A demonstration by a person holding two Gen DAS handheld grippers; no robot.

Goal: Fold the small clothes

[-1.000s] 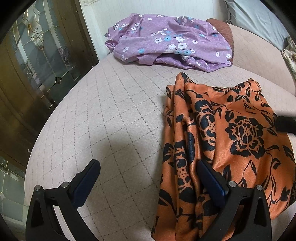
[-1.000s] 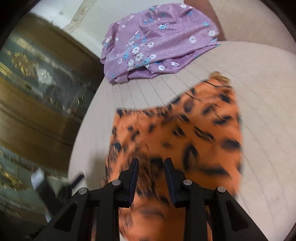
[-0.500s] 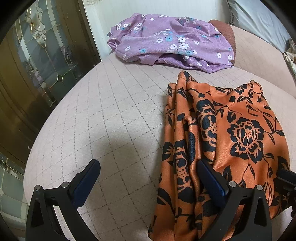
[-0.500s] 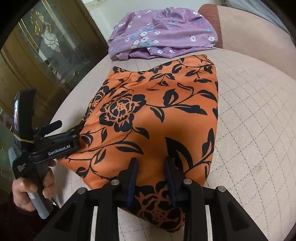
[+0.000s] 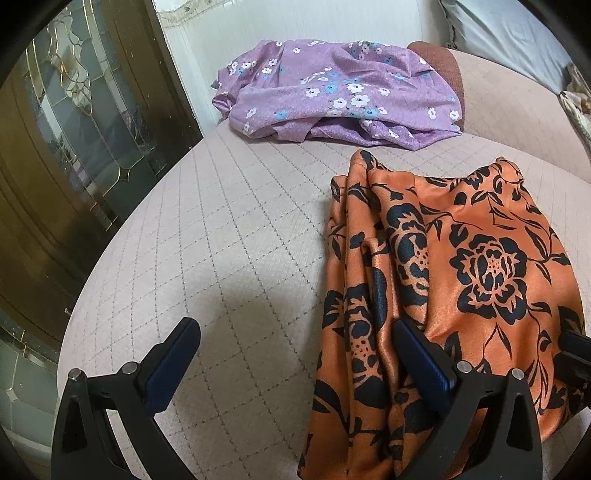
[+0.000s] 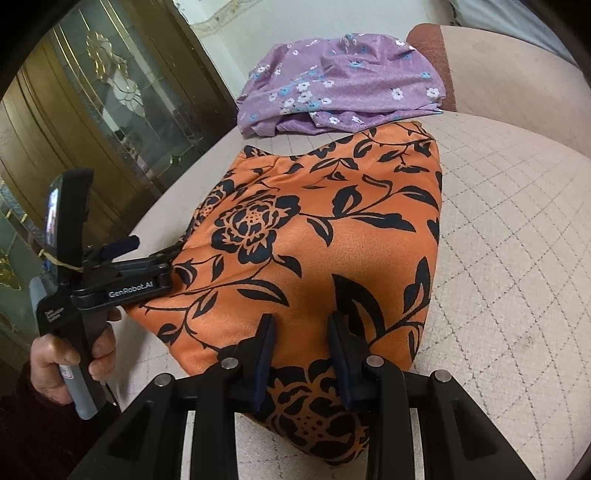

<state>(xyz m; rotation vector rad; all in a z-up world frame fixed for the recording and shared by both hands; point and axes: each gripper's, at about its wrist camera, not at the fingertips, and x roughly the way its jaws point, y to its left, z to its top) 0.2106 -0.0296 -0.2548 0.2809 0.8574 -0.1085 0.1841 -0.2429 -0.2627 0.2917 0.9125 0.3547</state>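
Note:
An orange garment with black flowers (image 5: 461, 280) lies folded on the quilted beige cushion (image 5: 229, 236); it also shows in the right wrist view (image 6: 317, 251). My left gripper (image 5: 295, 354) is open wide, its right finger (image 5: 421, 358) resting against the garment's bunched left edge, its left finger (image 5: 173, 358) over bare cushion. In the right wrist view the left gripper (image 6: 151, 254) sits at the garment's left edge. My right gripper (image 6: 301, 354) is partly open over the garment's near edge, cloth showing between its fingers.
A crumpled purple floral garment (image 5: 332, 92) lies at the back of the cushion. A dark wooden cabinet with glass doors (image 5: 66, 140) stands to the left. A grey pillow (image 5: 509, 33) lies at the back right.
The right gripper swung down and laid the orange garment flat on the cushion, then opened a little. The left gripper stayed open at the left edge.

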